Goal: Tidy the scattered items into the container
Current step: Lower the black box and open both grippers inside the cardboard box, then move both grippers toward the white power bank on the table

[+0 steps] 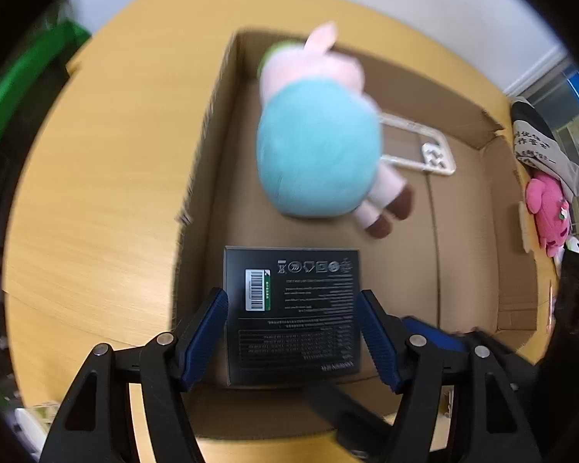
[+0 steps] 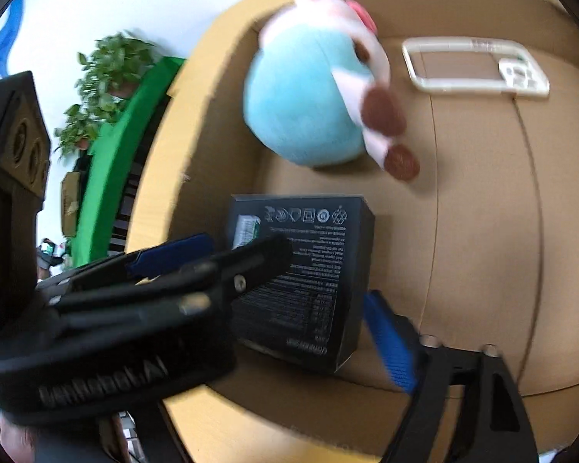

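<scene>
An open cardboard box (image 1: pixel 463 208) lies on the wooden table. Inside are a blue and pink plush pig (image 1: pixel 320 146), a clear phone case (image 1: pixel 424 146) and a black product box (image 1: pixel 291 308). My left gripper (image 1: pixel 293 332) is over the near end of the cardboard box, its blue pads on either side of the black box, with a thin gap on each side. In the right wrist view the black box (image 2: pixel 308 270), the pig (image 2: pixel 308 92) and the phone case (image 2: pixel 474 65) show again. My right gripper (image 2: pixel 289 308) shows one blue pad (image 2: pixel 390 339); the left gripper hides its other finger.
The wooden table (image 1: pixel 96 177) extends to the left of the cardboard box. A pink plush toy (image 1: pixel 548 208) and a printed bag (image 1: pixel 536 146) sit beyond the box's right wall. A green panel (image 2: pixel 112 162) and a potted plant (image 2: pixel 104 77) stand off the table.
</scene>
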The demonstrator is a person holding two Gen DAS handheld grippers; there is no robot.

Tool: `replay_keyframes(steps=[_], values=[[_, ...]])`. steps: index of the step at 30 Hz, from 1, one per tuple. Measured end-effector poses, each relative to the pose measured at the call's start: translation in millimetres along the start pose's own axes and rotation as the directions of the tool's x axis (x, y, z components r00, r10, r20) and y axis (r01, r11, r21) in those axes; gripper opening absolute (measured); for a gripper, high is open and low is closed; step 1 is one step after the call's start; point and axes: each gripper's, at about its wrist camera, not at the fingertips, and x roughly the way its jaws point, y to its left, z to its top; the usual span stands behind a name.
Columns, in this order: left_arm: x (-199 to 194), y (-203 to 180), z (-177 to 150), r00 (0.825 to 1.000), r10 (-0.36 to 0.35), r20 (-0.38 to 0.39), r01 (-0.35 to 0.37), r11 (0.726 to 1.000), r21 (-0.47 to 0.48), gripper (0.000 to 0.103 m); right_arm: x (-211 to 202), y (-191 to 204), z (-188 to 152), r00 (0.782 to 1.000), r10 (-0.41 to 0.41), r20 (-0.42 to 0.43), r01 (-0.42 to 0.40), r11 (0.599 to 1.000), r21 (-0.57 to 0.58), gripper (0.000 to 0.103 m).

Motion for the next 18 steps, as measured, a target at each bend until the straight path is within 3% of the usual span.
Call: replay_keyframes(steps=[4,6,7,8,9,10,12,14,15,16,17,18], values=[[-49,-22,-8,0.995,0.037,0.097,-0.042,0.997,0.060,0.078,-55,6,-18,0.995,-0.086,0.060,0.090,0.994,-0.068,0.095],[-70,-38,-16,0.989,0.064,0.131,-0.076,0.993,0.085,0.078,-82,4,-31,0.988,-0.119,0.103,0.126,0.989,-0.071,0.095],[-73,-46,-17,0.989,0.061,0.136,-0.074,0.993,0.092,0.073,-96,4,-37,0.982,-0.138,0.130,0.149,0.986,-0.075,0.091],[-88,-57,-27,0.983,0.017,0.183,-0.039,0.992,0.120,0.057,-115,1,-44,0.970,-0.178,0.163,0.193,0.978,-0.079,0.068],[-92,-66,-28,0.980,0.021,0.198,-0.050,0.988,0.145,0.003,-124,-1,-46,0.967,-0.192,0.170,0.208,0.975,-0.080,0.049],[-94,-76,-32,0.982,0.042,0.186,-0.074,0.982,0.172,0.005,-136,-5,-50,0.966,-0.192,0.175,0.207,0.976,-0.071,0.025],[-99,-96,-44,0.983,-0.014,0.183,-0.023,0.980,0.200,0.004,-160,-10,-60,0.959,-0.192,0.207,0.207,0.977,-0.054,0.022],[-104,-111,-49,0.981,-0.036,0.190,-0.003,0.979,0.202,0.009,-180,-13,-70,0.953,-0.192,0.234,0.209,0.977,-0.049,0.024],[-106,-118,-53,0.982,-0.043,0.182,0.006,0.980,0.197,0.031,-192,-16,-74,0.951,-0.186,0.247,0.201,0.979,-0.040,0.032],[-105,-124,-54,0.983,-0.041,0.178,0.007,0.982,0.189,0.055,-200,-17,-78,0.946,-0.193,0.261,0.207,0.978,-0.028,0.069],[-109,-125,-57,0.981,-0.026,0.193,-0.004,0.988,0.156,0.071,-210,-17,-83,0.935,-0.217,0.281,0.230,0.973,-0.013,0.098],[-113,-126,-61,0.976,-0.019,0.217,-0.012,0.990,0.141,0.083,-221,-19,-88,0.913,-0.259,0.317,0.268,0.963,0.013,0.099]])
